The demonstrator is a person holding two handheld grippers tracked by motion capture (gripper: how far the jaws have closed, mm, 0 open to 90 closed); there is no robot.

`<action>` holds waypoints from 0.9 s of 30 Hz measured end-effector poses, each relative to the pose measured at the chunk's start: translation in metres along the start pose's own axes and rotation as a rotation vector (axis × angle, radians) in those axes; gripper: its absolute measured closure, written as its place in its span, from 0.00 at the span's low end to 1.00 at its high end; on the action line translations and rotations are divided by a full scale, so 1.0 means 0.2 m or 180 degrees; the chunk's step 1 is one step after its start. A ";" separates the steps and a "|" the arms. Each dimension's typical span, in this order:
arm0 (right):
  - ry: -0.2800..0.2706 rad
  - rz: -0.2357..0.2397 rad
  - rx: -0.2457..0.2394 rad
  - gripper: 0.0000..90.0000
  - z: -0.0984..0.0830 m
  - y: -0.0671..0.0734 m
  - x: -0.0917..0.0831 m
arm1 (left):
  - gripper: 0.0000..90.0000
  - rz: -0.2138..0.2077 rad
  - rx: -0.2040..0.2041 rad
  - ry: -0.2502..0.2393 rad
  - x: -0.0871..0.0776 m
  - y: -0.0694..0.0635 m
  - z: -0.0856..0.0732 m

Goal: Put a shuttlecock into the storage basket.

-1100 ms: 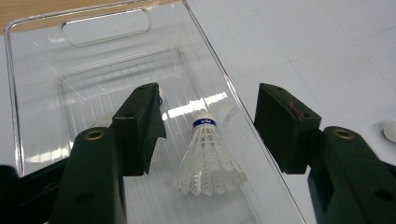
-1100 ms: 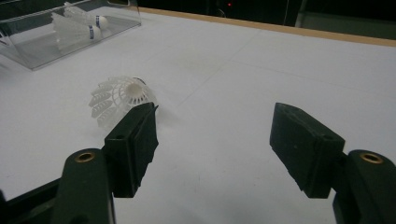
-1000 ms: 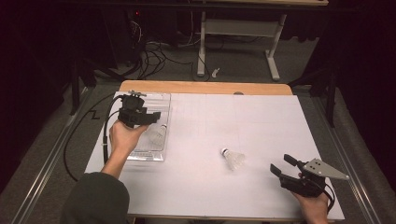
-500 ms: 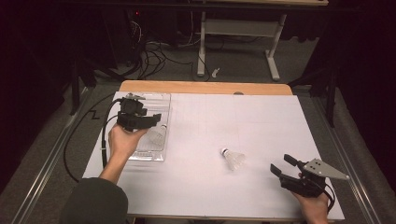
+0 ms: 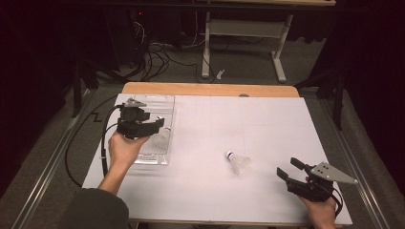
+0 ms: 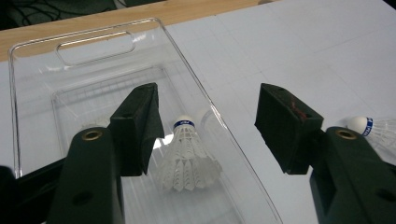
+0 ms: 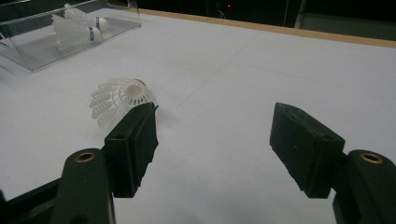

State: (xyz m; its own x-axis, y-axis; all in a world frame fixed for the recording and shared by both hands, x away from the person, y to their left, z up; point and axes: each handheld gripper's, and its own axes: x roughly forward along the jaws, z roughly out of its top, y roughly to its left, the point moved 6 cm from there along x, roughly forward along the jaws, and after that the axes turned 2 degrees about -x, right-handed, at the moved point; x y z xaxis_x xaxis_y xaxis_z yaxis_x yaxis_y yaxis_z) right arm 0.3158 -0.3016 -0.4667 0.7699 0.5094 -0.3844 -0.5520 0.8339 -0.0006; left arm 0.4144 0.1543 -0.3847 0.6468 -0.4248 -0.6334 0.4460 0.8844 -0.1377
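Observation:
A clear plastic tray (image 5: 165, 102) sits at the table's left, with a white shuttlecock (image 5: 160, 139) inside it. My left gripper (image 5: 159, 125) hovers over the tray, jaws wide open and empty. In the left gripper view that shuttlecock (image 6: 187, 156) stands cork up inside the tray (image 6: 187, 70), below and between the open jaws of my left gripper (image 6: 208, 126). A second shuttlecock (image 5: 239, 162) lies on its side on the white table top. My right gripper (image 5: 288, 169) rests open to its right, apart from it. In the right gripper view this shuttlecock (image 7: 119, 99) lies just beyond the left jaw of my right gripper (image 7: 215, 140).
The white sheet (image 5: 267, 124) covers most of the wooden table; its bare wooden strip (image 5: 210, 89) runs along the far edge. Cables and a desk frame (image 5: 239, 28) stand on the floor beyond. In the right gripper view the tray (image 7: 28, 49) holds two shuttlecocks (image 7: 77, 32).
My left gripper has drifted a little to the left and nearer the person over the tray, still open. The right gripper and the shuttlecock on the table have not moved.

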 end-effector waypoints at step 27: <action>0.0012 0.0003 0.0016 0.36 0.00 0.00 0.00 | 0.45 -0.0068 0.0051 -0.0187 -0.08 -0.03 -0.08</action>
State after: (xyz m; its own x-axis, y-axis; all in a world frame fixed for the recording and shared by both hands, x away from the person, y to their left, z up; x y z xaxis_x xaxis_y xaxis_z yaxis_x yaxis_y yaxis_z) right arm 0.3167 -0.3020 -0.4675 0.7682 0.5093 -0.3879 -0.5510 0.8345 0.0043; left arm 0.3913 0.1590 -0.3867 0.6721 -0.4546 -0.5846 0.4696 0.8720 -0.1382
